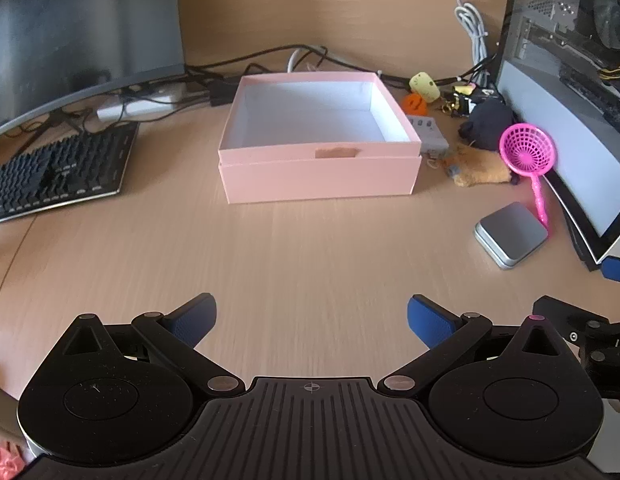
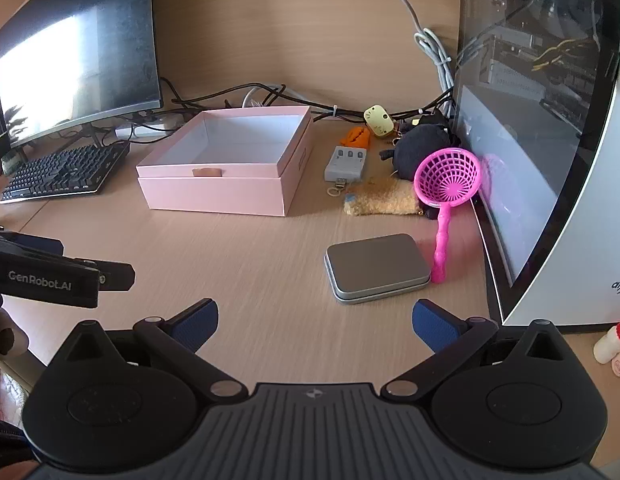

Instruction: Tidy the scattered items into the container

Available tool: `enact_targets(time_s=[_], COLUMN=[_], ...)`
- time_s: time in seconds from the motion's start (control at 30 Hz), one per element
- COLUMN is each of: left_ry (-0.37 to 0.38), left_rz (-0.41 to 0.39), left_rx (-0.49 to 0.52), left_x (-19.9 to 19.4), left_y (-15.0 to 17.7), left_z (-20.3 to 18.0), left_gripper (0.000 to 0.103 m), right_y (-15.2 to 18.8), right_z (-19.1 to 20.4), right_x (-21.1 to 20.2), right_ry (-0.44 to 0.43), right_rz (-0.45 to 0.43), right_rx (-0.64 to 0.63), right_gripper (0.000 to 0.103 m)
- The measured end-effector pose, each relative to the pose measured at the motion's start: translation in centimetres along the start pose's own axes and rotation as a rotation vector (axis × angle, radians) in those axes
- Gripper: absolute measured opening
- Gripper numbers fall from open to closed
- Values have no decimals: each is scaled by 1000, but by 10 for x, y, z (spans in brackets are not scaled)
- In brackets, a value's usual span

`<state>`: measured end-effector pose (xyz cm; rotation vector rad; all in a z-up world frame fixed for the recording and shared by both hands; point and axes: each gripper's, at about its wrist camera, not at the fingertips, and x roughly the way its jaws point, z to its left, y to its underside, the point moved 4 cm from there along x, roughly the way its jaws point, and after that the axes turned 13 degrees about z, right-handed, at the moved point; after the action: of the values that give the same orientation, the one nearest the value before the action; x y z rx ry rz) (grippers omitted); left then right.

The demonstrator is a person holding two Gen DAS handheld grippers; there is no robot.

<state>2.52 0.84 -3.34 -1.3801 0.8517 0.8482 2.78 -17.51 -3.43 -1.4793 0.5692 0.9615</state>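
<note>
Pink box [image 1: 322, 176] (lid nested underneath) sits open, white inside

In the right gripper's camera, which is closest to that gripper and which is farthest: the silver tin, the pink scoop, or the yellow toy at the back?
From the right gripper, nearest first:
1. Silver tin, just ahead, slightly right.
2. Pink scoop, behind the tin, by the computer case; its handle reaches down beside the tin.
3. Yellow toy, far back near the cables.

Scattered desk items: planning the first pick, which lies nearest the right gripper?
The flat grey metal tin, just ahead of the open right gripper; the others lie farther back.
</note>
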Motion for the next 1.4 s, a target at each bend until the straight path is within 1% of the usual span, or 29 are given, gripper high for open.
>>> enact_targets(time_s=[0.13,0.4,1.4], left_ry=[-5,-2,9], left_rz=[-19,-31,-41], left_rx=[-1,-4,-20], left_x=[-3,-5,-12], left_y=[-1,-1,6], left_z=[1,2,3], left_gripper=[103,103,103], right_y=[0,0,6], right_z=[0,6,13], right_x=[1,-1,-6], right_ry=[-4,13,25], right_rz=[-5,-8,-10], right_rx=[2,-29,-34], right_gripper=[103,103,103])
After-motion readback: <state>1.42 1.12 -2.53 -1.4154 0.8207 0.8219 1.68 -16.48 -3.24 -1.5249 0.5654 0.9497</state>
